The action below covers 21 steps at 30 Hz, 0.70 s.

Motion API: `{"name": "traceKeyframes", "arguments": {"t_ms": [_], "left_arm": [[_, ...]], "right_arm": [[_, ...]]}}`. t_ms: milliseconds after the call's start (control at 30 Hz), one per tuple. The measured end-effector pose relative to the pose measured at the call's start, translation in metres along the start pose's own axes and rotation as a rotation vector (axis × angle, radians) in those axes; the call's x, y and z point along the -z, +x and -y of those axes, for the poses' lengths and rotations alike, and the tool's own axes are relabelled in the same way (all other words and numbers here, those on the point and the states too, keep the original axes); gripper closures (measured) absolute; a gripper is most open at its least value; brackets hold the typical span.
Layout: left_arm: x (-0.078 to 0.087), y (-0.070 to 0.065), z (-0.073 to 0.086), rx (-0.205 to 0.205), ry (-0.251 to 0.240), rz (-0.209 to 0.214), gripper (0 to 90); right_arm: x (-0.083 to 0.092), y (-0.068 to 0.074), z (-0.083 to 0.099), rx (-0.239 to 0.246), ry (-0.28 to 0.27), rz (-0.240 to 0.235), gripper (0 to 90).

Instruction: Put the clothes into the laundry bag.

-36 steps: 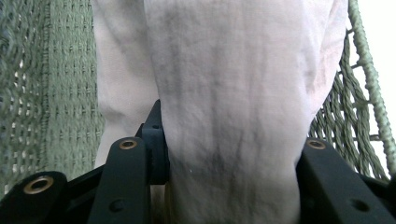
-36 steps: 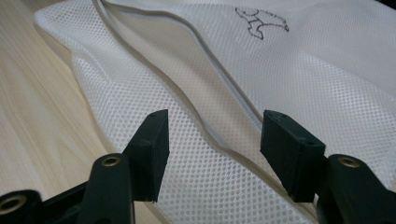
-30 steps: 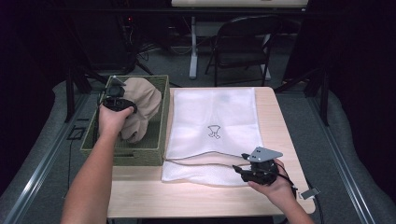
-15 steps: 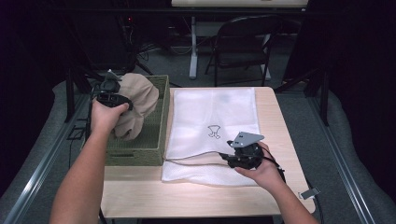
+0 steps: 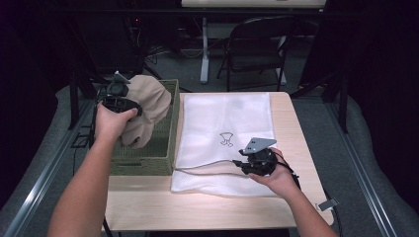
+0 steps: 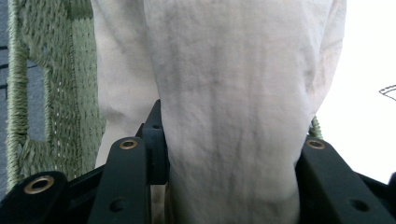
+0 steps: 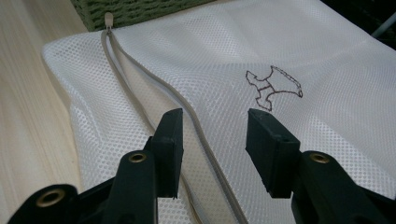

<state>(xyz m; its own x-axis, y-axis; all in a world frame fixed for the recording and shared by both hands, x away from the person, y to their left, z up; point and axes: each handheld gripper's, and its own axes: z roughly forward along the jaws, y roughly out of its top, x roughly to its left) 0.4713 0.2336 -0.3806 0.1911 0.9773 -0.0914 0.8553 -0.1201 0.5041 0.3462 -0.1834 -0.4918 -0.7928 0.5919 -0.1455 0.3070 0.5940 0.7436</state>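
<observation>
Left fingers [image 6: 154, 140] clamped the cloth [image 5: 148, 106] above the basket [image 5: 165, 148]; right fingers [image 7: 170, 140], closing, straddled the bag's [image 5: 225, 118] zipper [image 7: 187, 107]. I needed that edge pinched first.

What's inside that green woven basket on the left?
A beige cloth, clamped in the left gripper and partly lifted out of the green basket. The cloth and hand cover most of the basket's bottom, so anything underneath can't be seen.

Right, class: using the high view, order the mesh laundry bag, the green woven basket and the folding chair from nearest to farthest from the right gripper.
1. Mesh laundry bag, directly under the right gripper.
2. Green woven basket, to its left.
3. Folding chair, beyond the table.
</observation>
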Motion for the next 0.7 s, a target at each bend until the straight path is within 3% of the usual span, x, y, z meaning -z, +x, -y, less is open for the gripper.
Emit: {"name": "traceKeyframes", "arguments": {"t_ms": [233, 533, 700], "left_arm": [[0.009, -0.008, -0.001, -0.024, -0.008, 0.017, 56.0], [0.02, -0.013, 0.003, -0.056, -0.026, 0.044, 56.0], [0.023, -0.018, 0.006, -0.097, -0.018, 0.048, 56.1]], "right_arm": [[-0.008, 0.005, 0.004, 0.035, 0.04, 0.009, 55.9], [-0.011, 0.01, 0.005, 0.055, 0.047, 0.006, 55.5], [-0.016, 0.011, 0.006, 0.073, 0.066, 0.013, 55.6]]}}
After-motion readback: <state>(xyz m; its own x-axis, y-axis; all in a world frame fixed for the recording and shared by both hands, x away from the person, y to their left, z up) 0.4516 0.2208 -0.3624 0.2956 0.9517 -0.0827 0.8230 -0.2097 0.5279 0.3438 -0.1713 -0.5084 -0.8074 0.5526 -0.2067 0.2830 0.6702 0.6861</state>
